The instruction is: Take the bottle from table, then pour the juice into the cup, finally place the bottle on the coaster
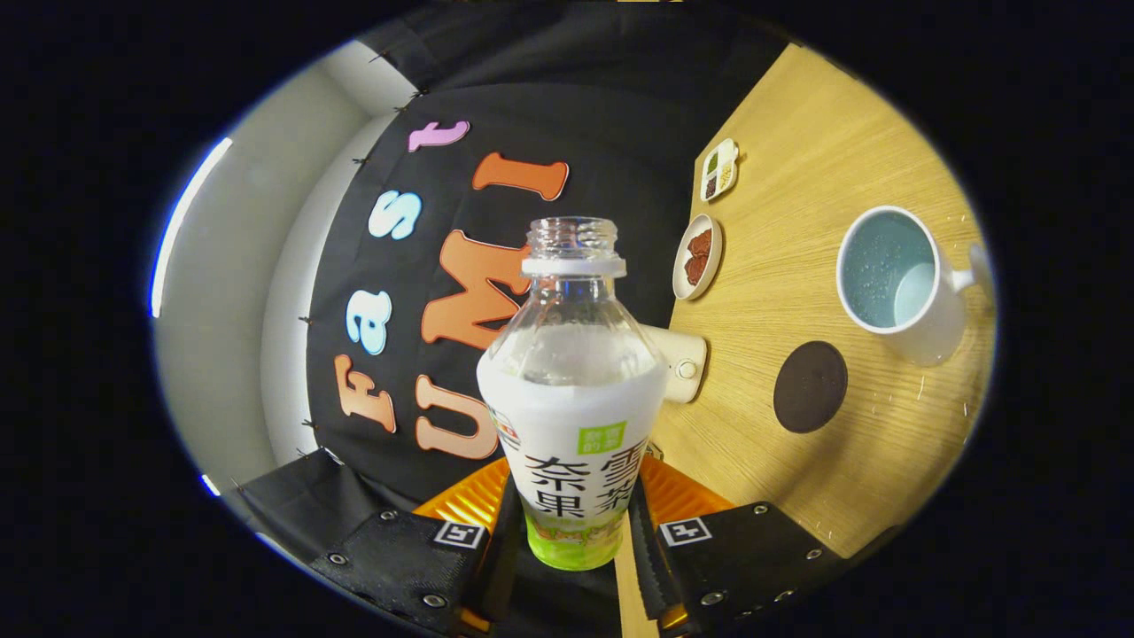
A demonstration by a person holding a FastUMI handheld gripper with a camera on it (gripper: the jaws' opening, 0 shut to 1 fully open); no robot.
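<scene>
A wooden table (824,177) is seen tilted in the gripper view, running up the far side beyond the fingers, with the booth's black cloth wall (611,133) beside it. The bottle (571,390), uncapped and wrapped in a white and green label, is held between the two fingers of the gripper (571,540); both fingers are pressed against its lower sides, so the gripper is closed on it. The clear upper part of the bottle appears empty of liquid, with droplets on the inside. The cup (895,279), a white mug with a pale blue interior and a handle, is set on the table well beyond the bottle; pale contents and bubbles are seen inside it. The coaster (810,386), a dark round disc, lies on the table between the bottle and the cup, apart from both. A small round plate (697,257) with brown pieces is placed near the table edge, and a smaller divided dish (719,168) lies just beyond it. A small white device (682,365) is partly hidden behind the bottle's shoulder.
</scene>
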